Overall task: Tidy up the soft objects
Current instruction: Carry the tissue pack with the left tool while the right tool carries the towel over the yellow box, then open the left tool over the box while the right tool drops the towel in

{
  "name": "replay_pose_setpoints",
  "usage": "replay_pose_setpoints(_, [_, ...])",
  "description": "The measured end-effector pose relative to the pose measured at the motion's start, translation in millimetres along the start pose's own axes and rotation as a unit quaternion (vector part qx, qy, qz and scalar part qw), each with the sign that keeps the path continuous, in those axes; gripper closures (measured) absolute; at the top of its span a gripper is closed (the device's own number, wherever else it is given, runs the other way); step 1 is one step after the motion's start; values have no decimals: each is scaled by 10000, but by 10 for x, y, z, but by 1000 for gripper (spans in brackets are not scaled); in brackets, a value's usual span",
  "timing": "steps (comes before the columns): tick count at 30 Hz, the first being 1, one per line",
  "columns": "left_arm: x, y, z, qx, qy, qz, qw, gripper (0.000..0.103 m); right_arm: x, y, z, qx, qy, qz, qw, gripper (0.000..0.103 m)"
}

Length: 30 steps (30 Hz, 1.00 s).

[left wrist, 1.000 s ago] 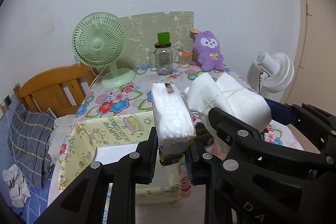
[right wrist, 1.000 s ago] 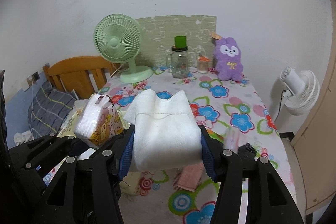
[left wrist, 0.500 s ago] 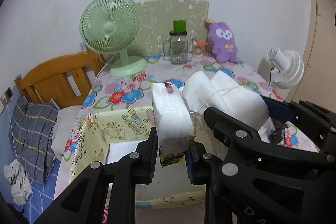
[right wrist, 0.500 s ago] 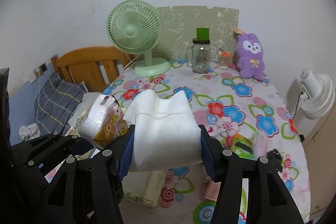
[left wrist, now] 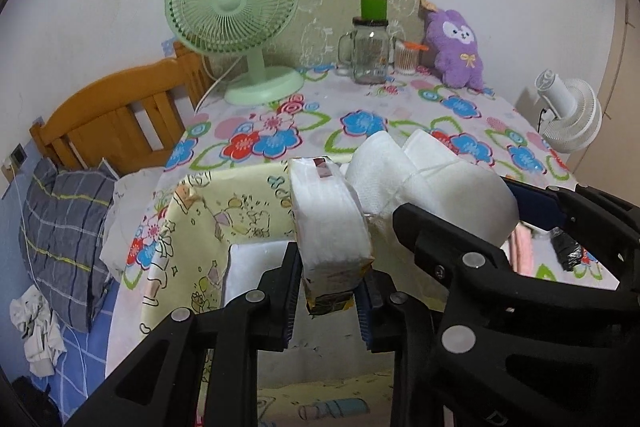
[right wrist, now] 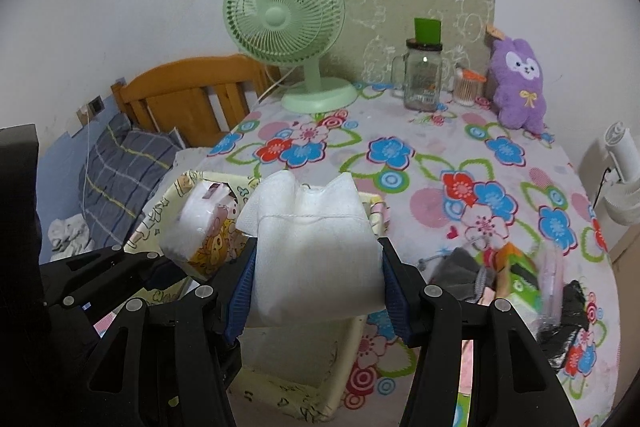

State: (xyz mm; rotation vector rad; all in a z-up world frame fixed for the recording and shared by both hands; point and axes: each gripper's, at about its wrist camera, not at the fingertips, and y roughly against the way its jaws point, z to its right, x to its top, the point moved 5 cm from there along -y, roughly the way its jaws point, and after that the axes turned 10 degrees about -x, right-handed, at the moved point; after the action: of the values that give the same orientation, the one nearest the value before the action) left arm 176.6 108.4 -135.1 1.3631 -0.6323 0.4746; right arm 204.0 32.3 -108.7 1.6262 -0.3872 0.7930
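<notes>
My left gripper (left wrist: 328, 267) holds a cartoon-printed packet of tissues (left wrist: 328, 219) upright between its pads, and its jaws are starting to open. The packet (right wrist: 200, 227) also shows at the left of the right wrist view. My right gripper (right wrist: 318, 263) is shut on a white bundle of folded cloth tied with string (right wrist: 316, 247); that bundle (left wrist: 440, 187) sits just right of the packet. Both loads hang over an open yellow cartoon-print fabric box (left wrist: 224, 211) at the table's near left corner. A white flat item (left wrist: 252, 267) lies inside the box (right wrist: 296, 387).
On the flowered tablecloth (right wrist: 400, 155) stand a green fan (right wrist: 288, 15), a glass jar mug (right wrist: 424, 75) and a purple plush (right wrist: 520, 83) at the back. Pink cloth, a green carton (right wrist: 524, 283) and black items crowd the near right. A wooden headboard (left wrist: 112, 115) and pillow lie left.
Both grippers have moved forward and down together with their loads, so the yellow box now lies closer beneath them. The table's back objects look nearer.
</notes>
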Motion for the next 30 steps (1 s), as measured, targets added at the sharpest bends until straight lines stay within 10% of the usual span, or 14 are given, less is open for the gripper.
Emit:
replay_pose_setpoints(13, [-28,-96,-190,74,282,-112,9995,26,11,-147,-103,33,119,13,9999,33])
replay_pose_setpoints(30, [-47,195,-199,243,140,124,9995,11,68,109,-189,-75,277,442,9986,7])
